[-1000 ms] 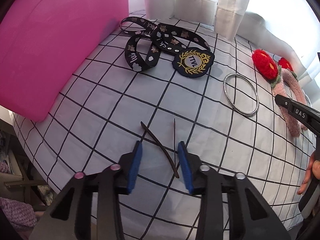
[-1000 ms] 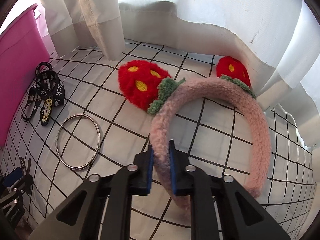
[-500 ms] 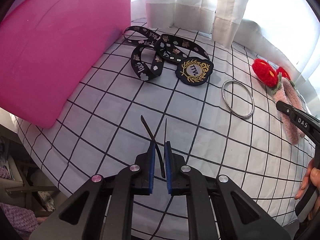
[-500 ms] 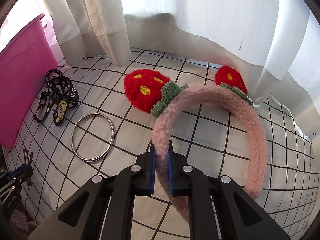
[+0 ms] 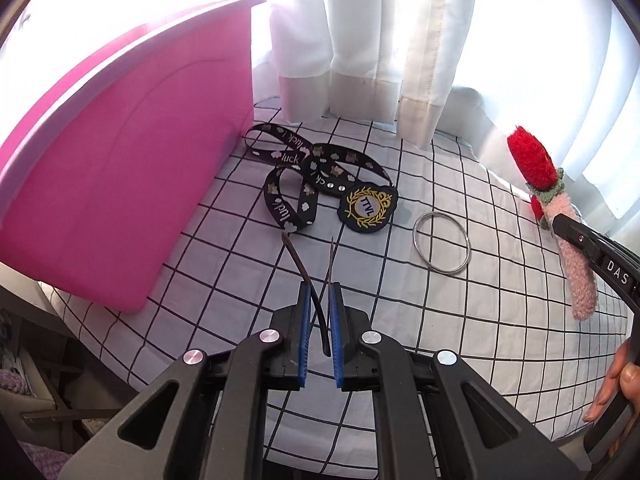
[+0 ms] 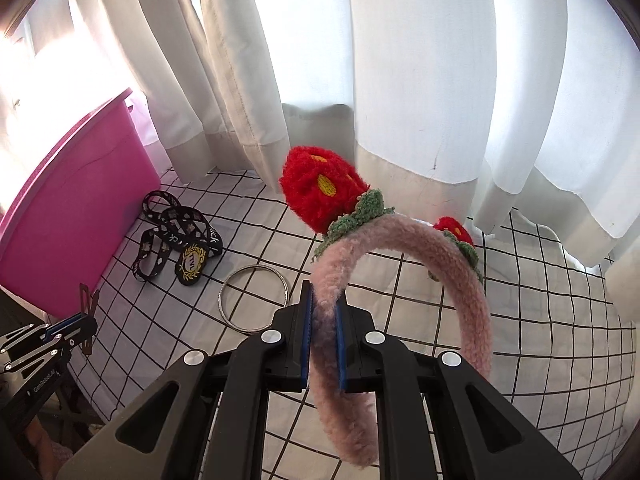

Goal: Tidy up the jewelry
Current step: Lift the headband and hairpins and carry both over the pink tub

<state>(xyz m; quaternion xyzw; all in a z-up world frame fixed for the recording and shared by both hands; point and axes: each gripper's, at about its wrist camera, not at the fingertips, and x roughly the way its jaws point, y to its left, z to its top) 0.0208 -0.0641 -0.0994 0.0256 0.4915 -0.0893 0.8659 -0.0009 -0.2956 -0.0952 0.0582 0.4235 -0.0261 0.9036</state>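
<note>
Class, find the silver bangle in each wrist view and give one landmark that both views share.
Left wrist view: silver bangle lies flat on the checked cloth, right of centre.
Right wrist view: silver bangle lies left of centre, partly behind the right gripper.
Shared landmark: the black badge with gold wreath, just left of it.

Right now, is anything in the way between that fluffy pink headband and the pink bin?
Nothing visible blocks it. The headband is lifted in the right gripper; the ribbon and bangle lie flat below, short of the pink bin.
</note>
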